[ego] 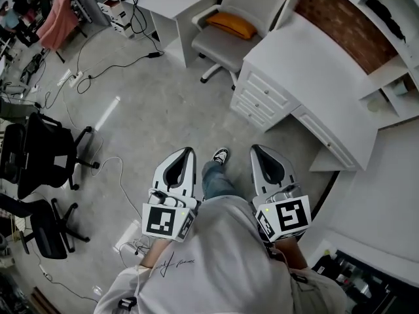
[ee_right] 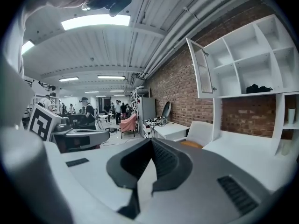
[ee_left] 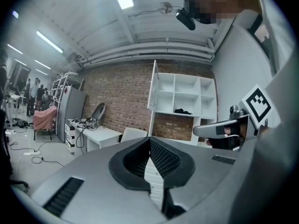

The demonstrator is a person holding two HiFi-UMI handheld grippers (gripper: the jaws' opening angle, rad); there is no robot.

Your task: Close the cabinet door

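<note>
Approach stage of a door-closing task, shown from the head camera and both gripper cameras. Left gripper (ego: 189, 151) and right gripper (ego: 254, 149) are held side by side at waist height in front of the person. Each has its jaws brought together at the tips with nothing between them, as both gripper views confirm.

Cabinet door (ee_right: 203, 70), a white framed panel that appears glazed, stands swung out from the left edge of the white shelf unit (ee_right: 247, 55). The unit is mounted on the brick wall (ee_right: 175, 85) above a white desk (ego: 308, 64). An office chair (ego: 222, 41) with an orange cushion (ego: 230, 25) stands at the desk's far end, roughly below the door. Door and grippers are well apart, and neither gripper touches anything.

Judged from these views, the task has not yet begun and the step in hand is the approach. The person should probably step nearer, alongside the desk and short of the chair, and raise one gripper to the door's height. The closed tips would serve as a blunt pusher on the face turned away from the shelves. Contact close to the free edge, far from the hinge, gives the most leverage. A slow, steady push following the door's arc should seat it against the frame without rebound.
</note>
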